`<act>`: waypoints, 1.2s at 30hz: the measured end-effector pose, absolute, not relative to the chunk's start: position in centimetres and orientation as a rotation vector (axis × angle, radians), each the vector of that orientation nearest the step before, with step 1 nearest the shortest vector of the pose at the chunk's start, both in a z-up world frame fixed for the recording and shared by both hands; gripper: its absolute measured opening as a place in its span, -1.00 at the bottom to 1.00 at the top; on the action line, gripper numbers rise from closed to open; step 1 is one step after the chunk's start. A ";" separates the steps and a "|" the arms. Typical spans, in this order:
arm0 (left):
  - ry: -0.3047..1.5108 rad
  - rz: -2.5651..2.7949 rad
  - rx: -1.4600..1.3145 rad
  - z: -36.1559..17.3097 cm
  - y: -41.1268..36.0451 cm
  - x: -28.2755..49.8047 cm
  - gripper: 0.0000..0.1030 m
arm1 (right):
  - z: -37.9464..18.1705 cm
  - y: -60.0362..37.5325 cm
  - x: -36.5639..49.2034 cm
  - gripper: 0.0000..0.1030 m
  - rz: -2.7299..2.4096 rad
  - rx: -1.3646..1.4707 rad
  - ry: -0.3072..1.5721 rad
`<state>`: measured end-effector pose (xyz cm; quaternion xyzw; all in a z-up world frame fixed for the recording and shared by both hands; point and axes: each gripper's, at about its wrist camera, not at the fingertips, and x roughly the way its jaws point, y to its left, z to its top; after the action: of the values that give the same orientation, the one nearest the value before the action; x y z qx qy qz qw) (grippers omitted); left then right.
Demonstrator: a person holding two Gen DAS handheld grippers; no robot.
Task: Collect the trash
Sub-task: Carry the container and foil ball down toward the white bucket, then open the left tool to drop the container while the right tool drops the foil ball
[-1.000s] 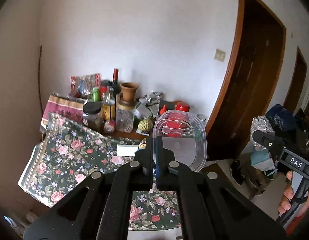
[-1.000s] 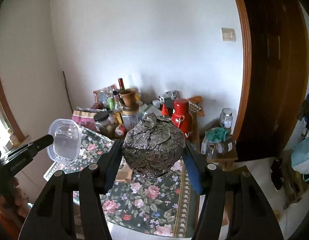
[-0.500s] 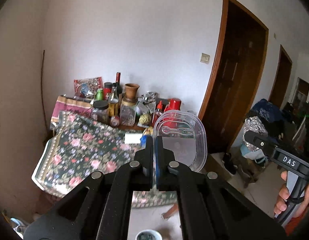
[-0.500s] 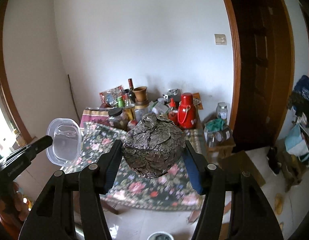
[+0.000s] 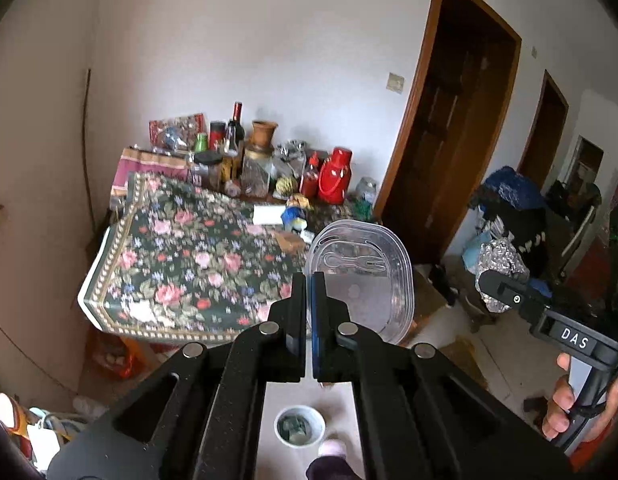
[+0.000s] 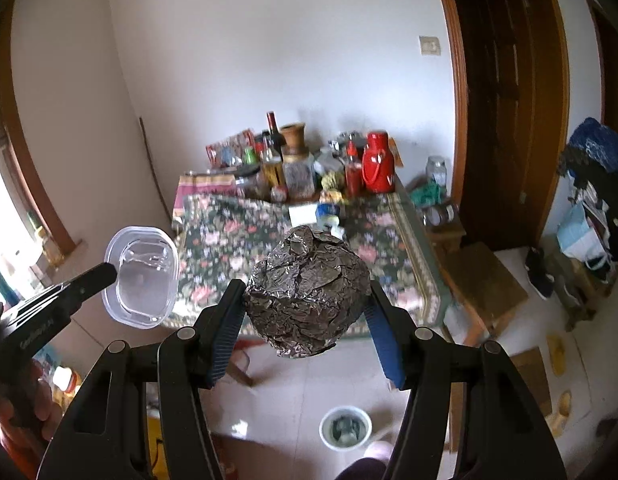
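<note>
My left gripper (image 5: 308, 280) is shut on the rim of a clear plastic container lid (image 5: 363, 280), which it holds up in the air; the same lid (image 6: 143, 276) shows at the left of the right wrist view. A crumpled ball of aluminium foil (image 6: 307, 292) sits clamped between the blue pads of my right gripper (image 6: 307, 300); the foil ball (image 5: 499, 264) also appears at the right of the left wrist view. On the floor below stands a small white bucket (image 5: 299, 431) (image 6: 345, 428) with scraps inside.
A table with a floral cloth (image 5: 189, 264) stands ahead against the wall, crowded at the back with bottles, jars and a red thermos (image 5: 335, 180). A dark wooden door (image 5: 449, 152) lies to the right, with a low wooden stool (image 6: 485, 280) and piled clothes. A person's foot (image 5: 333, 450) shows near the bucket.
Both grippers have drawn back from the table with their loads still held. The table looks smaller and farther, and the floor with the white bucket has come into view below.
</note>
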<state>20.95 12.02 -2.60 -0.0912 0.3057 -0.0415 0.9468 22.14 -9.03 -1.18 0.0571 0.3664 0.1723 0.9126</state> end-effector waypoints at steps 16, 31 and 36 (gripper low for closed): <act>0.860 -0.083 -0.192 -13.4 8.7 23.1 -1.00 | -13.4 -10.5 22.6 0.09 0.375 0.057 1.039; 1.188 0.024 -0.268 -38.2 6.0 25.9 -1.00 | -36.8 -12.1 24.6 0.09 0.362 -0.011 1.339; 1.285 0.074 -0.289 -46.6 6.3 25.5 -1.00 | -43.9 -11.7 25.2 0.09 0.364 -0.019 1.390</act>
<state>25.49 6.31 -46.56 -0.1341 0.5970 0.0345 0.7902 25.16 -11.75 -43.93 -0.0087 0.6368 0.1669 0.7527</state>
